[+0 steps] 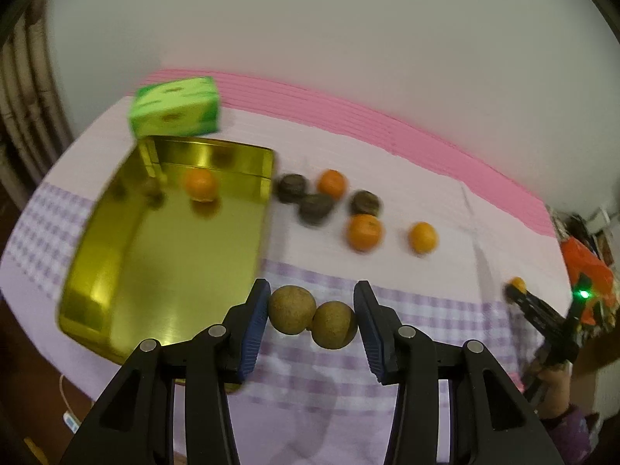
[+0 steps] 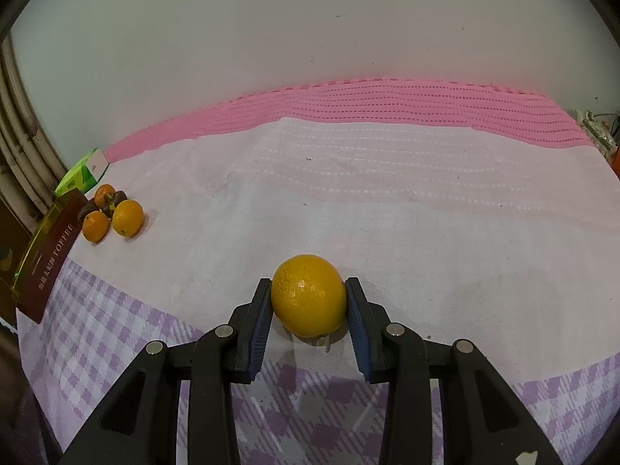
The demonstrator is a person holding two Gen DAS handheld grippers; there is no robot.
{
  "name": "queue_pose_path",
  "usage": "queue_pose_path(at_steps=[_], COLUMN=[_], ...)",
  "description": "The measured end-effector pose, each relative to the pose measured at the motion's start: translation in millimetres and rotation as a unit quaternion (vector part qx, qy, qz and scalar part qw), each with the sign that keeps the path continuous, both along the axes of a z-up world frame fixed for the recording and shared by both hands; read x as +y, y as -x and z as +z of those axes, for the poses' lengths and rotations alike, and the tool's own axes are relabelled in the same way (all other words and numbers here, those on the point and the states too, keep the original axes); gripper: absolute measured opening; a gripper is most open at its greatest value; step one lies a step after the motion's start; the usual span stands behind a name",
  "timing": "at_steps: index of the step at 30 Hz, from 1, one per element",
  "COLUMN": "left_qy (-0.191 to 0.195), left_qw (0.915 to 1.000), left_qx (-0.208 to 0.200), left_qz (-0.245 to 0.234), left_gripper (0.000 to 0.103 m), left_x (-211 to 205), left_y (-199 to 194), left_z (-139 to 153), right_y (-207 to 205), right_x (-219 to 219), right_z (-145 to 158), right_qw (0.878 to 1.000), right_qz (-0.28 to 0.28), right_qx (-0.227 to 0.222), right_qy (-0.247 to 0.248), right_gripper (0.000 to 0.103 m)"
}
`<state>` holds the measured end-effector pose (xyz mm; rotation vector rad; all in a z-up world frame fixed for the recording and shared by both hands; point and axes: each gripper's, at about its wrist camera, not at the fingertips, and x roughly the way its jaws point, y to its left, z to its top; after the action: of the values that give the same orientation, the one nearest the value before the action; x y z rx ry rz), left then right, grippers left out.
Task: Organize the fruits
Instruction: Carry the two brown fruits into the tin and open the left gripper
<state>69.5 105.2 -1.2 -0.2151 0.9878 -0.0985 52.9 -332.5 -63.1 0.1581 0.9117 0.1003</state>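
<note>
My left gripper point(image 1: 312, 316) is shut on two joined brown round fruits point(image 1: 312, 317), held above the cloth next to the gold tin tray point(image 1: 162, 255). One orange point(image 1: 200, 185) lies in the tray. Three oranges point(image 1: 364, 232) and three dark fruits point(image 1: 316, 208) lie on the cloth right of the tray. My right gripper point(image 2: 308, 304) is shut on a yellow-orange citrus point(image 2: 309, 295) resting on the cloth; it shows far right in the left wrist view point(image 1: 517, 285). The fruit pile also shows at left in the right wrist view point(image 2: 112, 213).
A green box point(image 1: 176, 106) stands behind the tray, near the wall. The table carries a pink and lilac checked cloth point(image 2: 348, 201). The tin's dark red outer side point(image 2: 50, 255) shows at the left edge. Orange clutter point(image 1: 585, 267) sits at the far right.
</note>
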Motion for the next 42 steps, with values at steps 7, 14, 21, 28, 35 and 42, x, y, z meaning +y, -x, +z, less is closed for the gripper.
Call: queue_pose_path(at_steps=[7, 14, 21, 28, 35, 42], left_qy=[-0.06, -0.087, -0.101, -0.111, -0.112, -0.123], left_qw=[0.9977, 0.9947, 0.993, 0.9913, 0.9906, 0.9892], left_qx=[0.0, 0.019, 0.021, 0.031, 0.043, 0.044], left_qz=[0.031, 0.052, 0.056, 0.064, 0.066, 0.067], left_gripper=[0.046, 0.046, 0.046, 0.046, 0.046, 0.046], left_x=[46.4, 83.0, 97.4, 111.4, 119.8, 121.4], left_y=[-17.6, -49.3, -67.0, -81.2, -94.1, -102.9], left_z=[-10.3, -29.0, -37.5, -48.5, -57.5, -62.6], right_y=[1.2, 0.9, 1.1, 1.8, 1.8, 1.6], right_x=[2.2, 3.9, 5.2, 5.7, 5.4, 4.9], right_z=[0.0, -0.3, -0.8, -0.9, -1.1, -2.2], right_qw=[1.0, 1.0, 1.0, 1.0, 1.0, 1.0], right_qz=[-0.001, -0.002, -0.002, -0.002, -0.002, -0.002], right_qx=[0.001, 0.002, 0.003, 0.003, 0.004, 0.004], right_qy=[0.007, 0.012, 0.017, 0.02, 0.021, 0.024], right_gripper=[0.035, 0.035, 0.035, 0.035, 0.035, 0.035])
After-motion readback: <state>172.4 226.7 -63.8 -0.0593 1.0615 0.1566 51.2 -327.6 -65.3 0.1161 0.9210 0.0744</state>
